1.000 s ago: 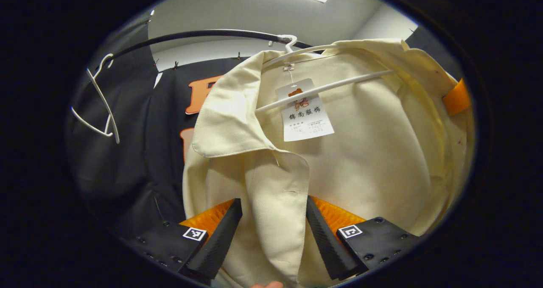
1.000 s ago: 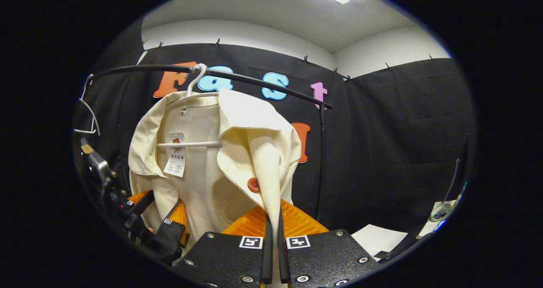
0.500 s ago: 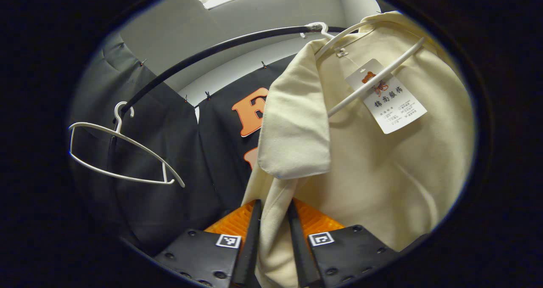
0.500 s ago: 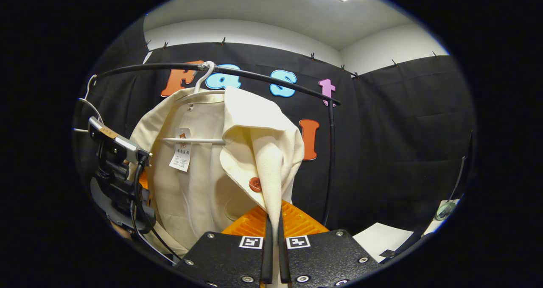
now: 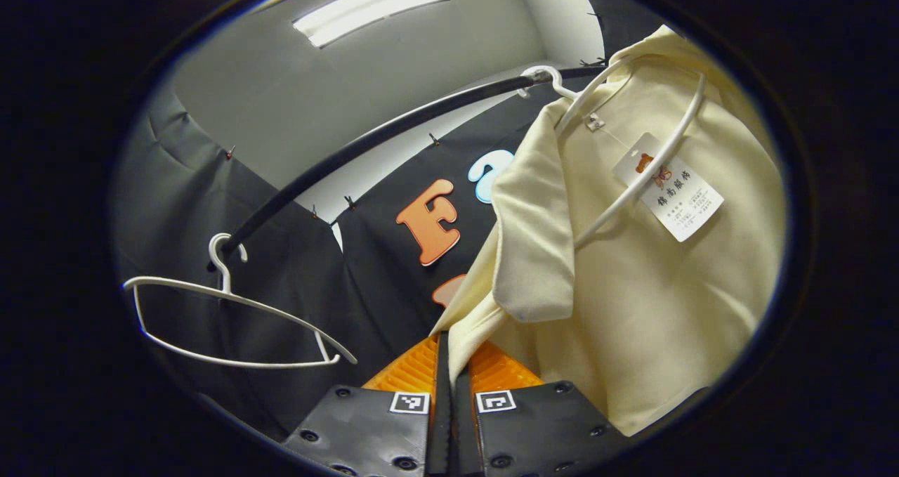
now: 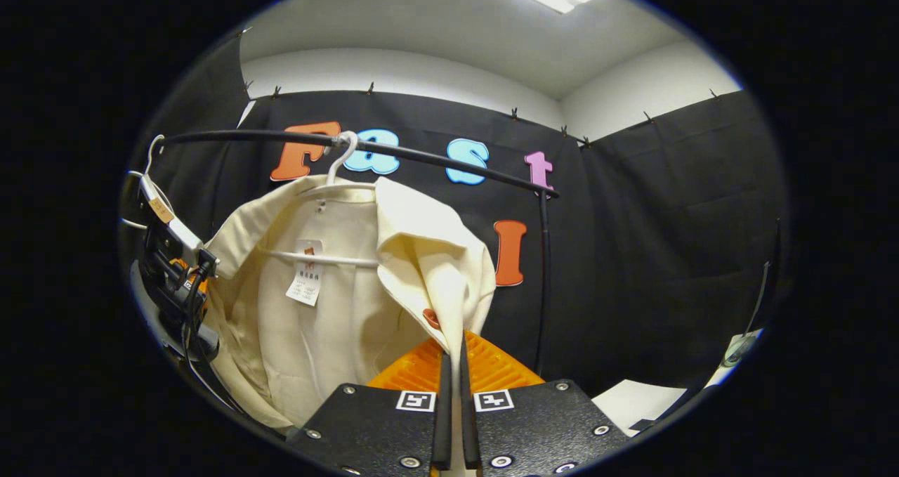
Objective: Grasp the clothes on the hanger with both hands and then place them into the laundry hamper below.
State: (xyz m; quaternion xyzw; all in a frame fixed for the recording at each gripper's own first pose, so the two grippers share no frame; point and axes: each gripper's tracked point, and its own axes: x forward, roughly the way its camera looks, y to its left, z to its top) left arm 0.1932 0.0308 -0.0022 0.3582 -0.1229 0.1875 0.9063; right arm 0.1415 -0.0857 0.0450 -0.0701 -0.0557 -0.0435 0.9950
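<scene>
Both grippers are clamped on the cream jacket (image 6: 330,308): left gripper (image 5: 449,364) at bottom centre pinches one front edge, right gripper (image 6: 454,379) the other. Grasping looks done; the jacket hangs on its white hanger (image 6: 337,175), upper left, not yet lifted off or lowered.

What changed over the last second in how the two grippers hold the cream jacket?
The left gripper closed: its fingers stood apart around the cream jacket's front edge, and now both press on it. The right gripper stayed clamped on the other front edge. The jacket still hangs on its white hanger from the black rail.
</scene>
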